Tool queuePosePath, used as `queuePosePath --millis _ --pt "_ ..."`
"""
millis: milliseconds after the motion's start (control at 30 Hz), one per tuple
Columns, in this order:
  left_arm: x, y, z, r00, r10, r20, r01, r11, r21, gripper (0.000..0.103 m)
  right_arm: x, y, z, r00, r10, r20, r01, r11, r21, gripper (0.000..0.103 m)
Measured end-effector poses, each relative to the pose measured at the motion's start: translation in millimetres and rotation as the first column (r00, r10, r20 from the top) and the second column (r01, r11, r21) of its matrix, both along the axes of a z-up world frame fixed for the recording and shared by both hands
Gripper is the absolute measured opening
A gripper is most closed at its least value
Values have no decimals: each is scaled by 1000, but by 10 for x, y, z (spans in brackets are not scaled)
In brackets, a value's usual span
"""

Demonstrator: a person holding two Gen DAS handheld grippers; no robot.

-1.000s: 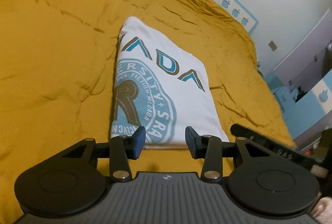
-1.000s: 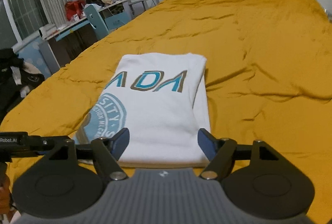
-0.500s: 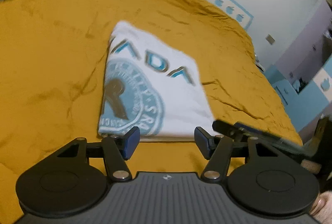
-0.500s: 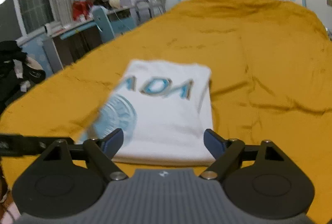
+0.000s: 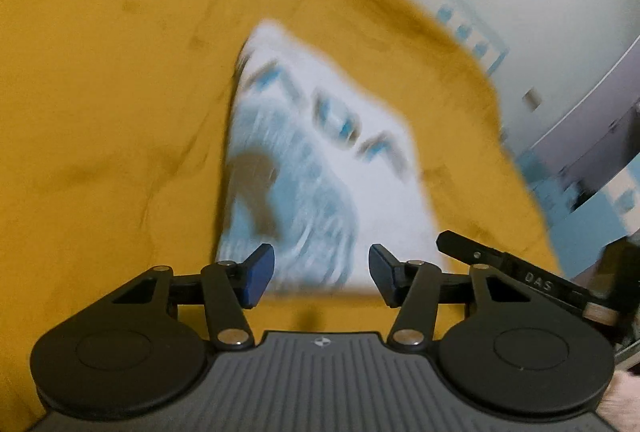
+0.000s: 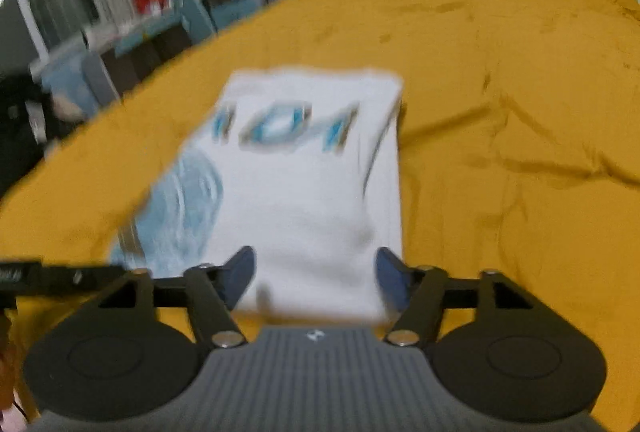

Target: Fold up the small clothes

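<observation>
While blurred, this much can be counted:
Shirt: one folded white shirt (image 5: 320,168) on the yellow bed (image 5: 104,136), at 12 o'clock.
Hand-held grippers: two, left hand-held gripper (image 5: 316,274) and right hand-held gripper (image 6: 316,274), both released, jaws just widened, empty.

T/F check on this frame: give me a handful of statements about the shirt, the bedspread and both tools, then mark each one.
1. The white shirt lies folded on a mustard bedspread. True.
2. The left tool is clamped on the shirt's near edge. False: its jaws stand apart, having just been opening, with nothing pinched between them.
3. The right tool is open, its jaws wide at the shirt's near edge. True; they have just been opening.
4. The shirt's print is red. False: it is blue and brown.
5. The shirt hangs off the bed's edge. False: bedspread shows all around it.
</observation>
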State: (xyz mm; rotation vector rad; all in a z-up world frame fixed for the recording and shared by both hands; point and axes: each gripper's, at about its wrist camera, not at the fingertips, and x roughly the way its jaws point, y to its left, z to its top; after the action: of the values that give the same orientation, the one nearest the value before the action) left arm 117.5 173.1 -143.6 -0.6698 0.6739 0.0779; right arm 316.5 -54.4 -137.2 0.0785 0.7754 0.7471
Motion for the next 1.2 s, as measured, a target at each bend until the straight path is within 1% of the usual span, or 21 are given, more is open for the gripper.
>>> queuePosePath --millis 67,133,200,267,300,333,400,467,533,600,700,767,833,867,900,933,967,1000,1067,1133,1200 --pt "104 179 145 999 14 51 -15 1000 17 73 312 -64 50 999 -32 -43 36 995 97 76" --pt "351 467 180 997 25 74 -27 999 18 74 628 -86 14 992 -64 -112 81 985 155 76" --pt "668 786 118 997 44 58 -45 999 12 74 954 -94 -94 975 -85 -207 125 973 192 76" --pt "1061 1119 -32 999 48 8 -48 999 -27 73 1057 -110 -156 953 -122 -278 182 963 200 74" --pt "1203 1233 -108 999 53 -11 -54 997 -46 72 1017 -113 -149 953 -131 -274 193 959 210 73" --pt "1368 1350 -197 997 71 -38 -73 996 -57 71 902 -138 -113 961 -122 -248 181 956 231 73" --pt "1619 1520 -341 995 77 -70 -83 993 -81 68 651 -176 -63 972 -40 -232 107 952 288 74" --pt "1803 1649 -469 994 85 -70 -93 987 -128 67 428 -151 -58 974 49 -223 25 948 317 74" --pt "1908 1724 -574 997 70 -45 -77 976 -202 68 256 -81 -95 975 93 -200 -33 959 281 74" --pt "1991 1782 -659 998 50 -28 -56 961 -272 69 153 -19 -177 972 118 -203 -67 968 243 74" --pt "2096 1842 -753 999 46 -22 -50 944 -325 69 74 18 -338 967 115 -227 -70 978 197 73" --pt "2164 1901 -808 999 48 -9 -48 929 -368 69 45 18 -385 968 115 -221 -70 977 200 73" --pt "2213 1937 -835 998 49 31 -32 911 -412 65 31 39 -381 969 124 -214 -82 977 196 75" --pt "2226 1957 -840 996 54 68 -20 905 -425 47 33 36 -389 969 125 -214 -83 977 196 76" --pt "2264 1963 -849 993 55 100 -6 900 -436 26 29 41 -391 969 126 -214 -84 977 194 76" --pt "2275 1967 -843 991 53 125 10 890 -455 22 27 39 -393 969 129 -211 -89 978 190 76" --pt "2277 1960 -819 987 47 150 29 885 -465 14 15 18 -394 970 133 -206 -94 978 185 76" --pt "2292 1946 -782 985 37 171 44 893 -447 7 42 20 -399 970 137 -201 -101 978 182 76" --pt "2330 1913 -711 984 22 175 42 935 -353 7 30 15 -415 970 145 -194 -111 978 179 76" --pt "2376 1937 -768 989 28 147 20 947 -319 7 34 19 -435 970 156 -186 -123 977 176 76" --pt "2427 1946 -934 998 26 51 -10 956 -295 7 20 30 -453 971 157 -180 -127 977 170 76"
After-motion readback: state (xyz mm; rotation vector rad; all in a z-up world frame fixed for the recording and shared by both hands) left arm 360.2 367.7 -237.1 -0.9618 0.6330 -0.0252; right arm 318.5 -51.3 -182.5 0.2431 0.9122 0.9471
